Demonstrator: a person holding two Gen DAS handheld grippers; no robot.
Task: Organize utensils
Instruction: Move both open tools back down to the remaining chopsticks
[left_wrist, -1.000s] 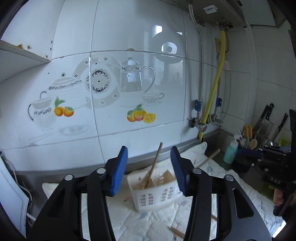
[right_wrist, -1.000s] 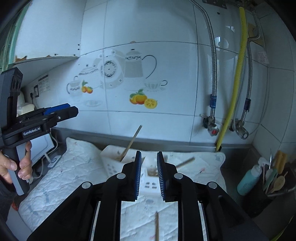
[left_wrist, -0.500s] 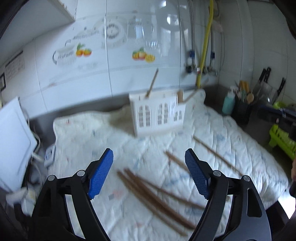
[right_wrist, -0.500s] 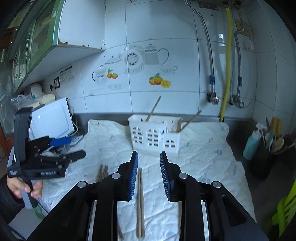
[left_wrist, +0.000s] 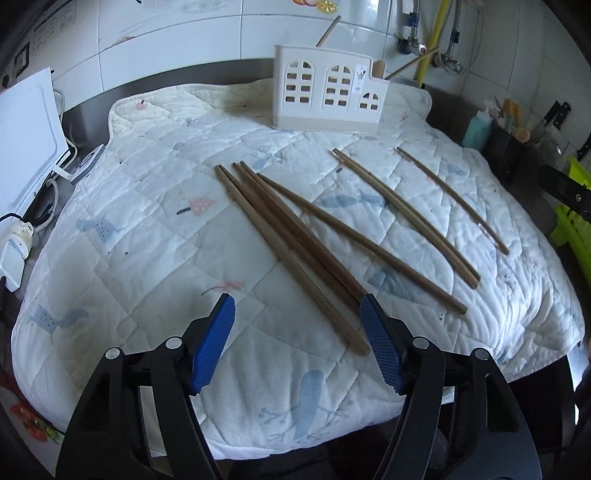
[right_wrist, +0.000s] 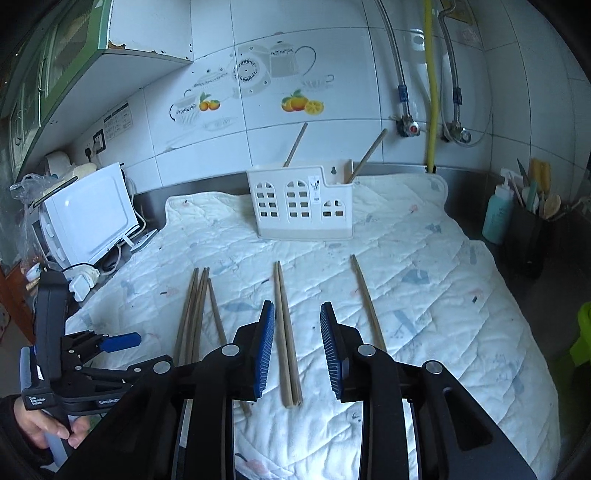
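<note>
Since half a second ago both grippers have tipped down and come closer to the quilted mat (left_wrist: 155, 229), so the loose chopsticks now fill each view. The left gripper (left_wrist: 297, 328) hangs with its jaws spread wide and nothing between them, above the near ends of the bundle of four chopsticks (left_wrist: 291, 243). The right gripper (right_wrist: 297, 345) is partly open, also empty, with the pair of chopsticks (right_wrist: 286, 339) lying in line between its blue pads. A single chopstick (right_wrist: 367, 306) lies just right of it.

To do the pick well, the right gripper should probably drop straight down, keep the pair centred, and close near its middle so both sticks lift level together instead of scissoring apart. The white utensil caddy (right_wrist: 303, 206) at the back of the mat, already holding two chopsticks, looks like the destination.

The right wrist view shows the left gripper from outside, with the hand (right_wrist: 51, 430) on its handle, and a white appliance (right_wrist: 88, 214) by the wall. The left wrist view alone shows the full length of the bundle.
</note>
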